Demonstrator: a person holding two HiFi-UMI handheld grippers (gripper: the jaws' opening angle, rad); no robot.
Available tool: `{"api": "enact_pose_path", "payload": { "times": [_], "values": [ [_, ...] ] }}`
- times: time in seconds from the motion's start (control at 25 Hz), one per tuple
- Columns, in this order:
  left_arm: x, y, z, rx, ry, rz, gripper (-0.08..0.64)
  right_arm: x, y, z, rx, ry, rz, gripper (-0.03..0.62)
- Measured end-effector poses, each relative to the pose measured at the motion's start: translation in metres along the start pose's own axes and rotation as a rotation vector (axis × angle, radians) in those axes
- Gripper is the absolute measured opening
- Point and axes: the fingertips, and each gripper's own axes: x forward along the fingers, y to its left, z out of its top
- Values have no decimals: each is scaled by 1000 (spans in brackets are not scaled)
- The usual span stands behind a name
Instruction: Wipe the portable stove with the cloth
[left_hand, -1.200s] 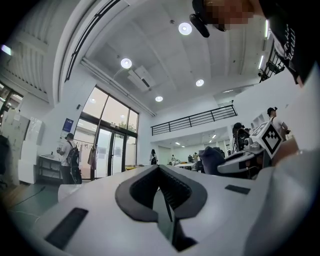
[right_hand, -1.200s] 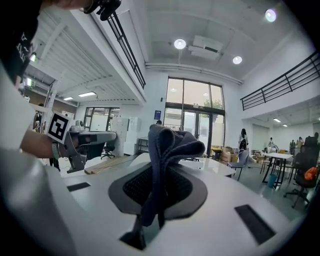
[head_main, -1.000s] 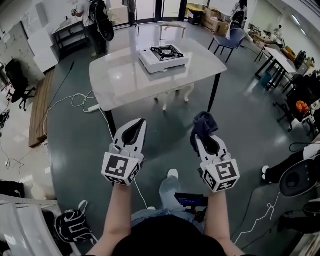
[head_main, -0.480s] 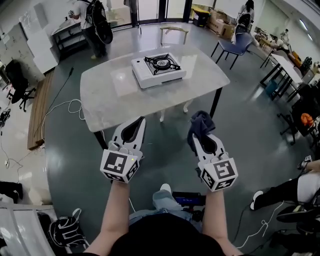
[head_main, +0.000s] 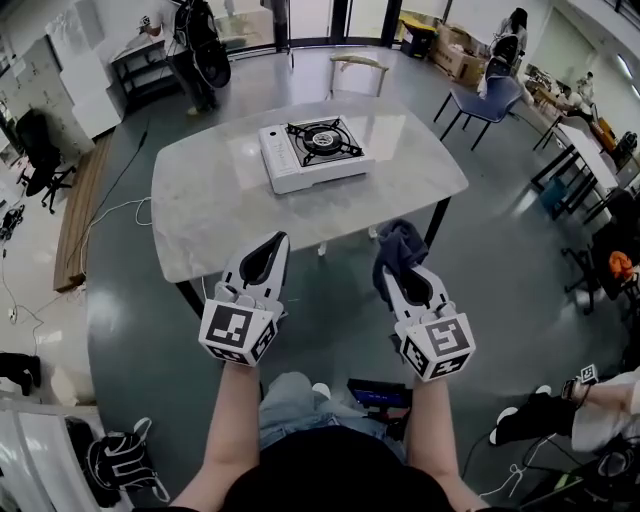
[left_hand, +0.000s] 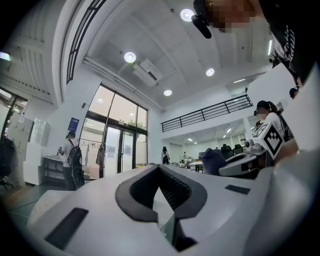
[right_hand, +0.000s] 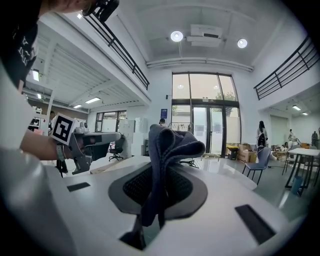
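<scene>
**Q:** What is being shown in the head view?

**A:** A portable stove (head_main: 315, 152), white with a black burner grate (head_main: 322, 140), is being shown sitting toward the far side of a pale table (head_main: 210, 220). Two grippers are being held out in the air, short of the table's near edge and well apart from the stove.

**Q:** What is being carried?

**A:** A dark blue cloth (head_main: 402, 242) is being pinched in the right gripper (head_main: 400, 268). Its jaws are being pressed closed on a fold, and the rest of the cloth is bunching up above the tips. The left gripper (head_main: 272, 246) is being held with its jaws together and nothing between them.

**Q:** Which step is being judged to be in hand?

**A:** The approach to the stove, it seems. No wiping is being done yet, since the cloth is touching nothing.

**Q:** How is that step being done well?

**A:** The cloth is best being lowered flat onto the stove's white top, so that the loose bunch, not the jaw tips, is being dragged across the surface. The grate is being treated as a snag risk, so the cloth is best being kept to the flat panels around it. The stove looks light and may be pushed along the smooth table by a stroke, so the left gripper is best being readied to brace its side.
</scene>
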Motion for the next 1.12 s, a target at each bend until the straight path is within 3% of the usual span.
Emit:
{"api": "enact_pose_path", "payload": {
  "times": [0.4,0.76,1.12],
  "values": [
    [31,43,-16,-39,-11,63,11,49,-26,-5,-12,39,21,67],
    [116,110,-28,-58,-39,81,11,136,-77,4,-18,51,9,67],
    [188,171,-41,-61,-13,77,11,226,-108,18,-16,75,31,67]
  ]
}}
